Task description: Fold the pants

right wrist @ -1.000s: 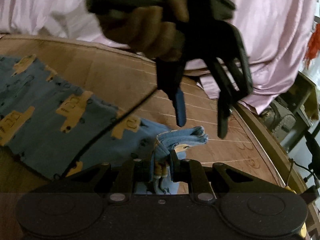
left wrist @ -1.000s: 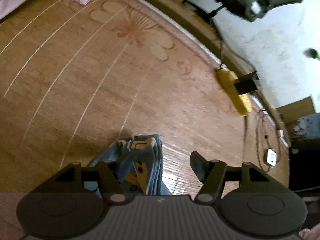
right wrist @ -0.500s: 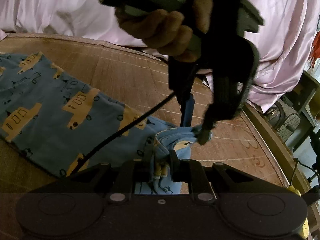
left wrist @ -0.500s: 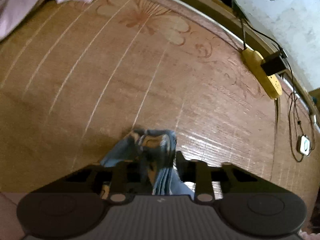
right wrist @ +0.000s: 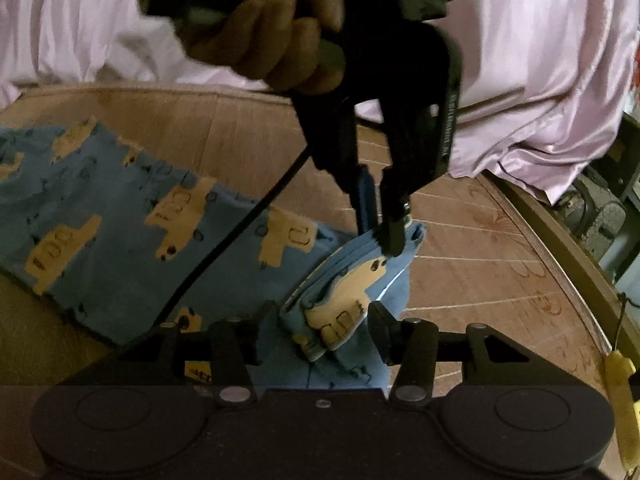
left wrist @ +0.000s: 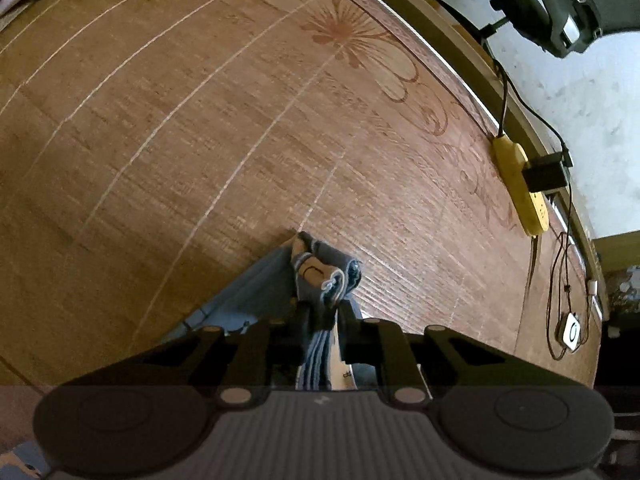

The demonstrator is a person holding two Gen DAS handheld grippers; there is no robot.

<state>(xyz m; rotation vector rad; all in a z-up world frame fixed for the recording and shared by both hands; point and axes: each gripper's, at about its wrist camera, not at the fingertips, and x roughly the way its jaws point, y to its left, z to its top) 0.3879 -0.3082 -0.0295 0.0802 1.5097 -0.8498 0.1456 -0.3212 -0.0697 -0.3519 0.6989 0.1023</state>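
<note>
Blue pants [right wrist: 120, 216] printed with yellow vehicles lie on the brown bamboo mat [right wrist: 480, 280], spread out to the left. In the right wrist view a hand [right wrist: 272, 52] holds my left gripper [right wrist: 382, 236], which is shut on a bunched corner of the pants and lifts it slightly. My right gripper [right wrist: 324, 320] stands open just below. A folded edge of the fabric lies loose between its spread fingers. In the left wrist view the left gripper [left wrist: 322, 312] pinches the gathered layers of the pants [left wrist: 320, 268] above the mat.
Pink satin cloth [right wrist: 520, 60] drapes along the mat's far side. A yellow power strip [left wrist: 520, 184] with a black plug, trailing cables and a white charger [left wrist: 572, 330] lie at the mat's right edge. A dark chair base [left wrist: 580, 4] stands on the floor beyond.
My left gripper came down and shut on the pants corner. My right gripper, which had been pinching that corner, has opened and let the fabric go.
</note>
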